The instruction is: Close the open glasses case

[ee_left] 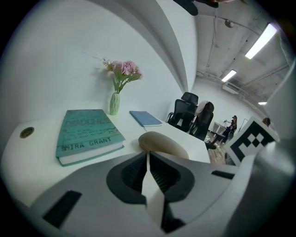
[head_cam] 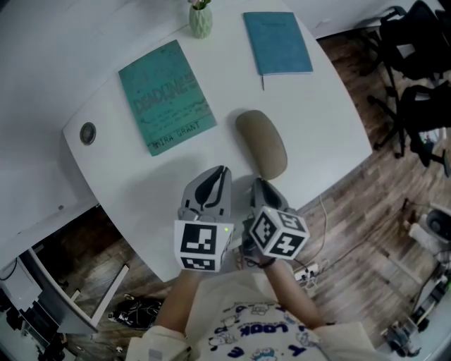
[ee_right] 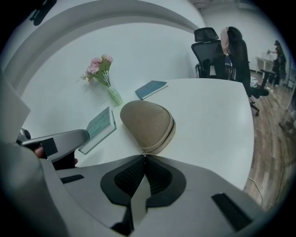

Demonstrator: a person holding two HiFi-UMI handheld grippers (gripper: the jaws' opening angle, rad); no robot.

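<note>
The beige glasses case [head_cam: 261, 144] lies on the white table [head_cam: 331, 120] with its lid down, its seam visible along the side in the right gripper view [ee_right: 148, 125]. My right gripper [head_cam: 259, 185] is shut with nothing between its jaws, and its tips [ee_right: 144, 156] sit right at the case's near end; whether they touch it I cannot tell. My left gripper [head_cam: 222, 173] is shut and empty too, just left of the case's near end, and the case [ee_left: 162, 143] shows beyond its tips [ee_left: 148, 153].
A teal book [head_cam: 168, 95] lies left of the case, with a blue notebook [head_cam: 277, 42] and a vase of pink flowers [head_cam: 201, 17] at the far side. A cable grommet [head_cam: 87, 133] sits at the table's left edge. Black office chairs [head_cam: 416, 42] stand off to the right.
</note>
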